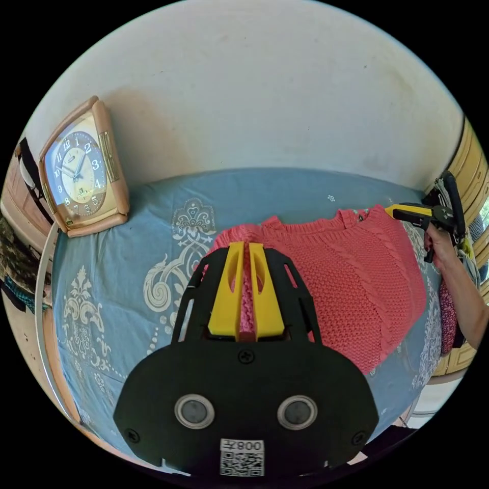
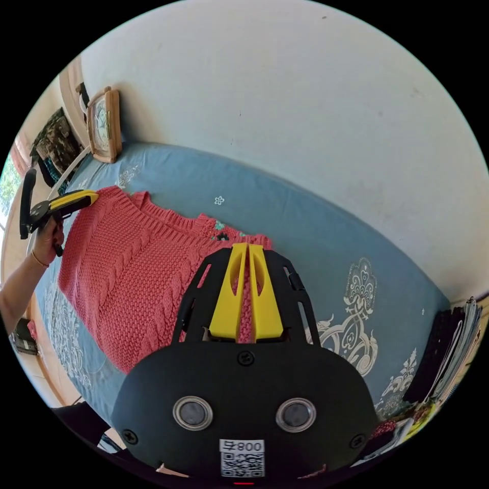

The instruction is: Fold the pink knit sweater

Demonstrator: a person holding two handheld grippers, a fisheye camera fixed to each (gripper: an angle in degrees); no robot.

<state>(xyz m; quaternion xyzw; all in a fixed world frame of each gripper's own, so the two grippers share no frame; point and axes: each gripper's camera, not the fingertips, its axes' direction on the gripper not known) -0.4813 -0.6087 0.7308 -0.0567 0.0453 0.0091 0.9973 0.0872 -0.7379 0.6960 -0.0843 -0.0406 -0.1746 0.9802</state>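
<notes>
The pink knit sweater is stretched out over a blue patterned cloth, with its collar edge toward the wall. In the left gripper view my left gripper is shut on one upper corner, pink knit showing between the yellow jaws. At the opposite corner the right gripper pinches the sweater, held by a hand. In the right gripper view my right gripper is shut on the sweater, and the left gripper grips the far corner.
A framed clock leans against the white wall on the cloth's far side; the same clock appears in the right gripper view. Stacked items sit at the cloth's other end. Wooden furniture stands behind the hand.
</notes>
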